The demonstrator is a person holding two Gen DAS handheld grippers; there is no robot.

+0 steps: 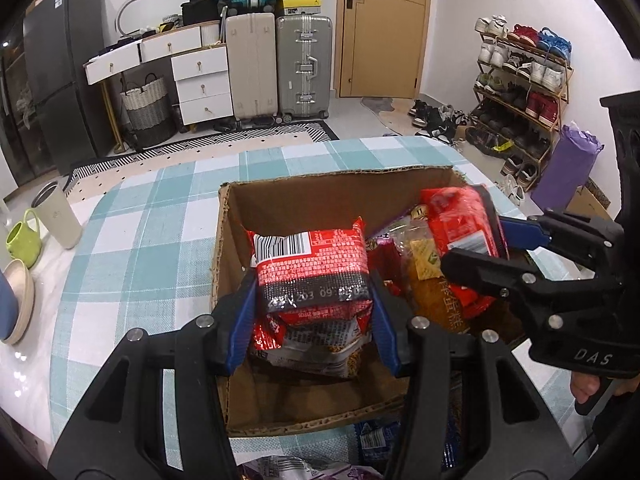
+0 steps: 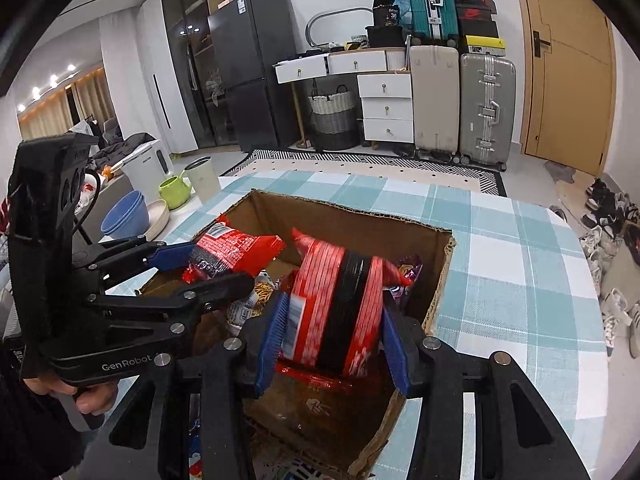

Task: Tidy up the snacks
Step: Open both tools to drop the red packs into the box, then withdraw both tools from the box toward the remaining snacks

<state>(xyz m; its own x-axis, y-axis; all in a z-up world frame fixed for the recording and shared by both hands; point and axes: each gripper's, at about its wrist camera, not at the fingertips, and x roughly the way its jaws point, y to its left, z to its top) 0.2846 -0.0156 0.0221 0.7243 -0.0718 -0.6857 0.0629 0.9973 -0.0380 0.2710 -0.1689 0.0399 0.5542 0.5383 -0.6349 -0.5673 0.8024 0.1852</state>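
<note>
Standing over the table, a person holds both grippers above an open cardboard box (image 1: 232,216) that sits on a blue and white checked tablecloth (image 1: 152,240).

The left gripper (image 1: 314,316) is clamped on a red snack packet (image 1: 316,264); its two blue pads press on the left and right sides of the packet, which shows a barcode at its top and a dark band with printed digits near the bottom. The packet hangs inside the box mouth, just above other packets lying on the box floor.

The right gripper (image 2: 334,328) has a second red packet with a black band (image 2: 340,300) between its blue pads. The left pad touches the packet, but on the right side I cannot tell if the pad still presses, and the packet looks a little blurred. This packet is in the right part of the box, over more wrappers in red, yellow and purple.

Each gripper appears in the other's camera: the right one (image 1: 484,244) comes in from the right edge, the left one (image 2: 208,268) from the left edge. A hand (image 2: 80,392) grips the left handle.

On the bare table beside the cloth stand a green mug (image 2: 174,192), a pale tumbler (image 2: 202,178), and stacked blue bowls (image 2: 124,212).
</note>
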